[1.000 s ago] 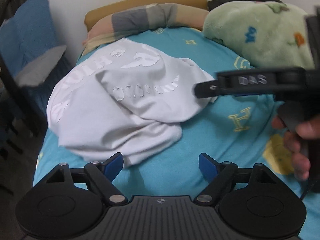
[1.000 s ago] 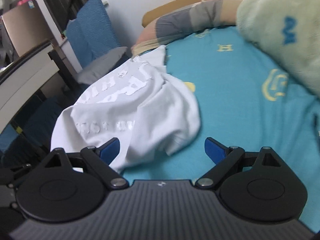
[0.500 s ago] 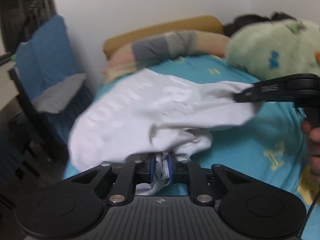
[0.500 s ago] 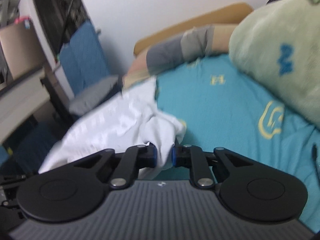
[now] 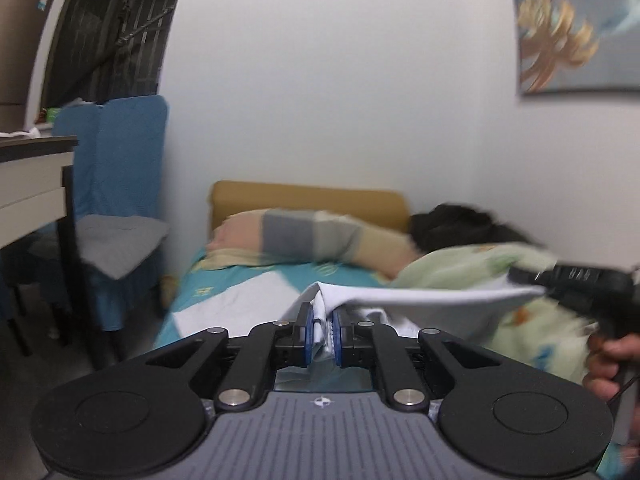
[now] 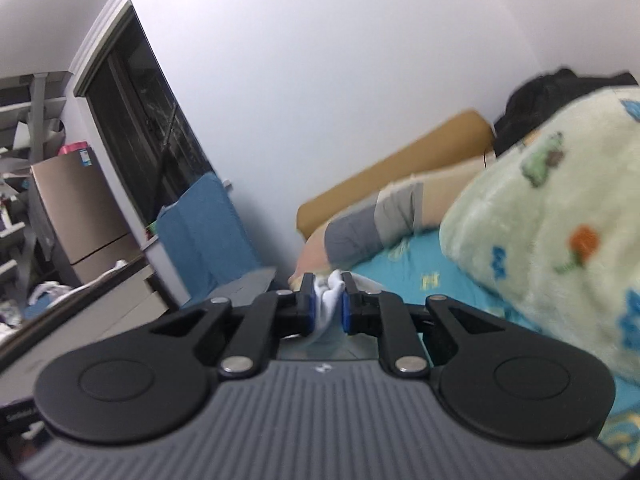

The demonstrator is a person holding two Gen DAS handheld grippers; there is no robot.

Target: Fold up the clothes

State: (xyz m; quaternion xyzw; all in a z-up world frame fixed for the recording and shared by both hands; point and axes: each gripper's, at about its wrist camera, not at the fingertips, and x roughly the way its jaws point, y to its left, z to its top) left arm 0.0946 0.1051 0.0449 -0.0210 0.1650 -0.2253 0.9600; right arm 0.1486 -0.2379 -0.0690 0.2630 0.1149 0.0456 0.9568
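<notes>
Both claws are closed on the same white shirt (image 5: 420, 300). Left claw (image 5: 320, 330): the two blue pads (image 5: 306, 330) pinch a bunched fold of white cloth, with only the thickness of the fabric between them. Right claw (image 6: 327, 305): its blue pads (image 6: 307, 307) clamp a small wad of the shirt (image 6: 329, 294) in the same way.

Bed (image 5: 192, 296): a teal sheet with yellow print covers it, and a tan headboard (image 5: 308, 200) stands against the white wall (image 5: 320, 80). A pale green blanket (image 6: 560, 240) with printed figures is heaped on the right side of the bed. A striped pillow (image 5: 304, 236) in pink, grey and beige lies along the headboard.

Blue chair (image 5: 116, 184): it stands beside the bed on the left, with a grey cushion (image 5: 120, 240) on its seat.

Shirt position: in the left wrist view, the cloth stretches taut from the left claw across to the right claw (image 5: 536, 280), held above the bed, and part of the fabric hangs below this edge. A hand (image 5: 608, 364) grips the handle of the right claw at the right edge of that view.
</notes>
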